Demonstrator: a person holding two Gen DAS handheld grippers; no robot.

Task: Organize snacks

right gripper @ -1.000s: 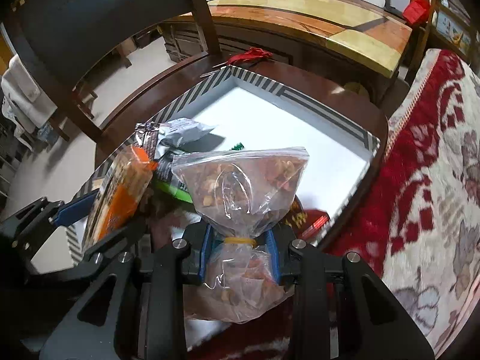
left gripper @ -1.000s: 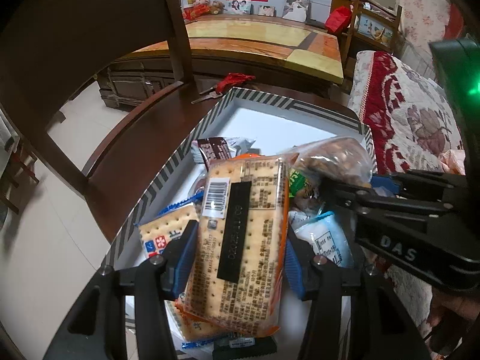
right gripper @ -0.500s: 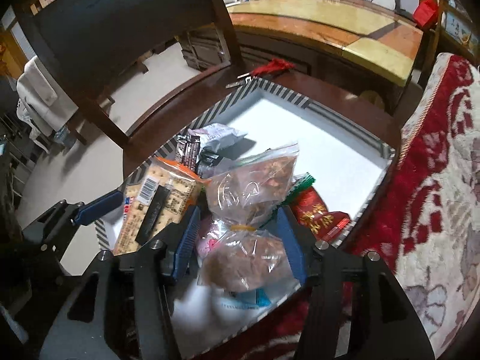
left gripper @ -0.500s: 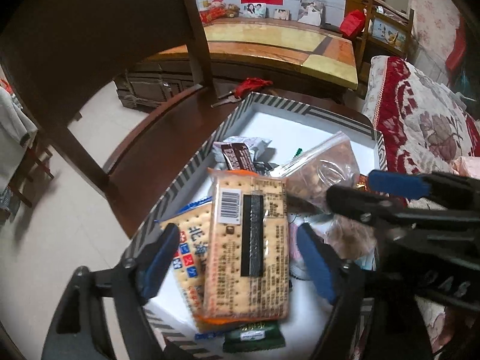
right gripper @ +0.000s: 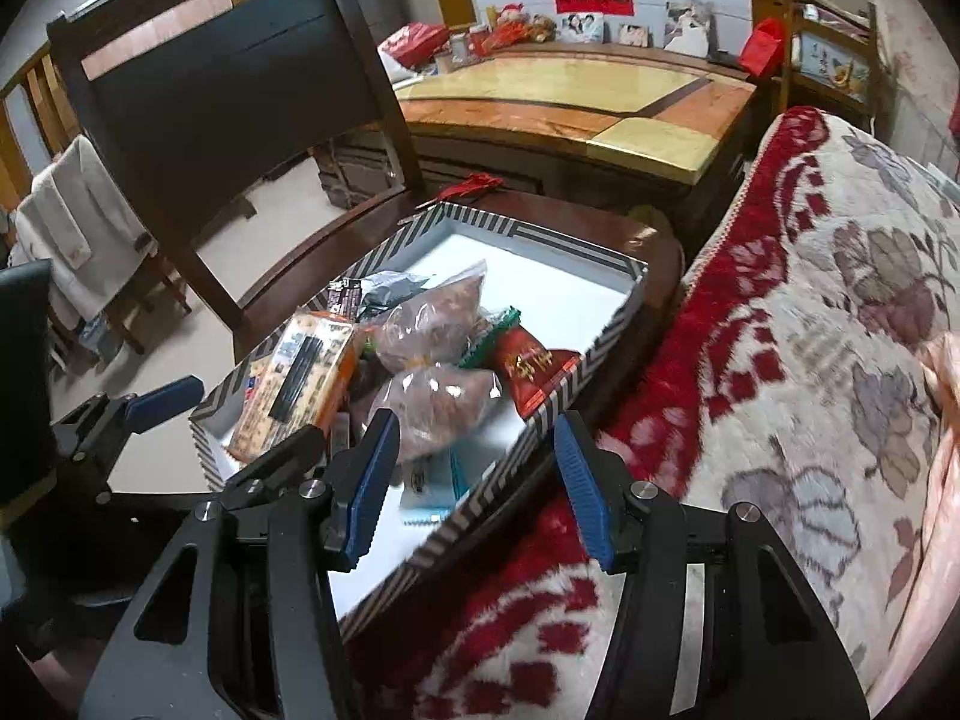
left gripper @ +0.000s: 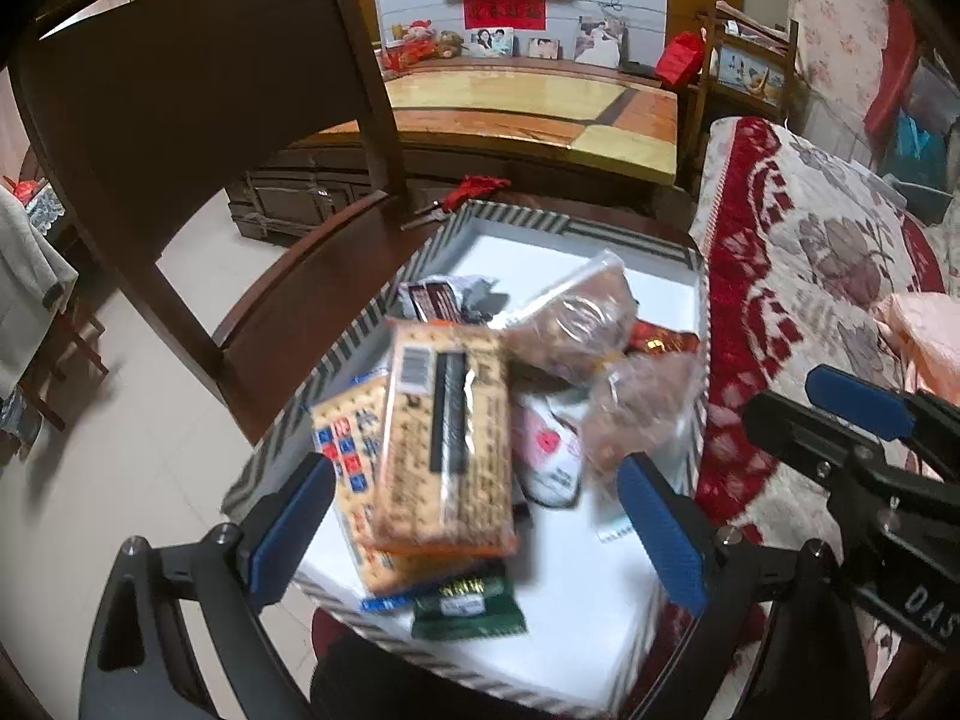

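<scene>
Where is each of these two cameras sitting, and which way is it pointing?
Left wrist: rides the left tongs, looking down into the striped box at the cracker packet; its open blue fingers show, with the right tongs alongside.
Right wrist: rides the right tongs, over the box's blanket-side rim; open fingers show, left tongs alongside.
Shared: box, cracker packet, nut bags.

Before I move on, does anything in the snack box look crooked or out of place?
Yes. The cracker pack lies tilted on the second cracker pack rather than flat, and the snacks crowd the near end of the striped box, leaving the far end bare. Both claws, left and right, are open.
</scene>
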